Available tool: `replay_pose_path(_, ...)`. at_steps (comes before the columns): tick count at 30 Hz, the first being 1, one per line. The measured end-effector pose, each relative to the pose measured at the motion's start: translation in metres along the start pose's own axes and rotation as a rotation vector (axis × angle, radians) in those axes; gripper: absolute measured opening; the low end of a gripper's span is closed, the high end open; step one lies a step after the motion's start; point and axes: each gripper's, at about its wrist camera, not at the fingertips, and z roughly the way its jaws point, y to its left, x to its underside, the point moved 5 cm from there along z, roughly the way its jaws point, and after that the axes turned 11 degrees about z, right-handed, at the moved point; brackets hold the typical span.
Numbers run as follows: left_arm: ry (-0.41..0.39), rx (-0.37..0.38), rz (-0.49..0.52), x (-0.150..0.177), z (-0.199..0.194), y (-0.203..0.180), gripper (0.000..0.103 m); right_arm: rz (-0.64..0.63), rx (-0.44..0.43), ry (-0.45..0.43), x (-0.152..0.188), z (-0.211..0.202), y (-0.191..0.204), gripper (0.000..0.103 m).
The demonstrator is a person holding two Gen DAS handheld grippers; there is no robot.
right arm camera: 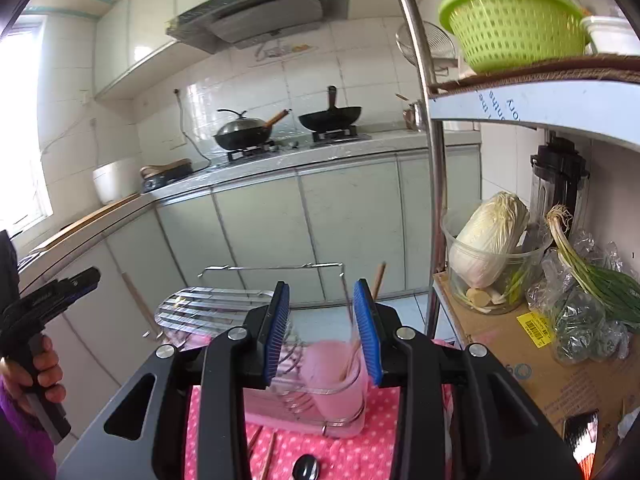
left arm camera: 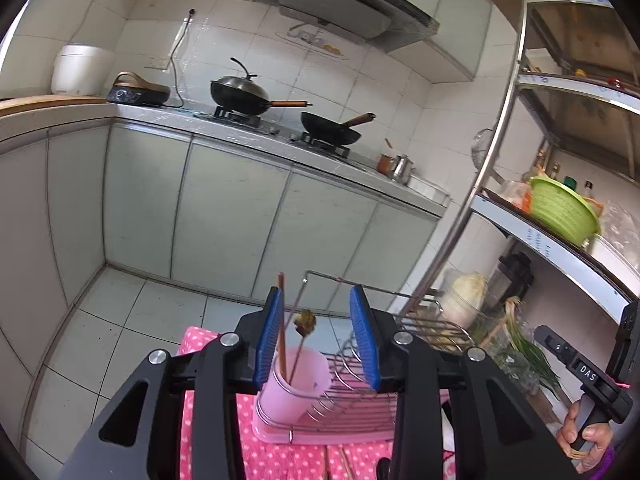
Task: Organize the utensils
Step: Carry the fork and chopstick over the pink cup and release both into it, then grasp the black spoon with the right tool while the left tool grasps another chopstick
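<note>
Above the pink cup [left arm camera: 294,384], both the left gripper [left arm camera: 318,334] and right gripper [right arm camera: 322,330] hang wide and empty; next utensil should drop upright beside the chopstick [left arm camera: 281,320].

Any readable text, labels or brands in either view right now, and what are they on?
"DAS": on the right gripper's handle, left wrist view.
Blue print on the shelf edge: upside down and cropped, not readable.
Yellow barcode label on the cardboard box: too small to read.
Blue logo on the same box: partly hidden, unreadable.
</note>
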Motion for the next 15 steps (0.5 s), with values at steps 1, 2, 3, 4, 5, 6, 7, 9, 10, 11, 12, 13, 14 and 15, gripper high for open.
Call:
replay_pose_path(1,0.003,0.01,0.007,0.002,-0.004,-0.003,0.035,0.001,-0.007,0.014,0.007,-0.003,0.001,0.034)
replay_pose_path(2,0.008,0.018,0.013,0.006,-0.007,-0.006,0.036,0.005,-0.016,0.03,0.013,-0.005,0.001,0.034)
replay_pose_path(3,0.015,0.027,0.02,0.01,-0.011,-0.008,0.036,0.012,-0.025,0.058,0.023,-0.006,0.0,0.034)
replay_pose_path(4,0.023,0.035,0.023,0.015,-0.013,-0.011,0.036,0.019,-0.03,0.086,0.032,-0.005,-0.001,0.034)
replay_pose_path(5,0.033,0.043,0.023,0.02,-0.015,-0.012,0.036,0.031,-0.036,0.126,0.044,-0.003,-0.003,0.034)
replay_pose_path(6,0.046,0.053,0.021,0.026,-0.016,-0.013,0.036,0.042,-0.044,0.17,0.055,0.002,-0.005,0.034)
replay_pose_path(7,0.069,0.067,0.019,0.034,-0.017,-0.015,0.036,0.059,-0.048,0.23,0.071,0.009,-0.01,0.034)
replay_pose_path(9,0.13,0.1,0.012,0.053,-0.012,-0.019,0.036,0.097,-0.04,0.321,0.096,0.022,-0.02,0.034)
replay_pose_path(10,0.166,0.112,0.011,0.062,-0.008,-0.02,0.036,0.13,-0.04,0.393,0.111,0.033,-0.026,0.034)
replay_pose_path(11,0.209,0.121,0.011,0.073,-0.002,-0.022,0.036,0.161,-0.039,0.446,0.122,0.041,-0.032,0.034)
replay_pose_path(12,0.254,0.128,0.011,0.086,0.006,-0.024,0.036,0.197,-0.039,0.498,0.134,0.049,-0.037,0.034)
replay_pose_path(13,0.29,0.127,0.014,0.095,0.011,-0.024,0.036,0.243,-0.039,0.566,0.149,0.061,-0.045,0.034)
replay_pose_path(14,0.34,0.123,0.022,0.108,0.019,-0.026,0.036,0.269,-0.034,0.609,0.158,0.069,-0.049,0.034)
replay_pose_path(15,0.391,0.123,0.029,0.12,0.027,-0.028,0.036,0.301,-0.025,0.649,0.169,0.076,-0.054,0.034)
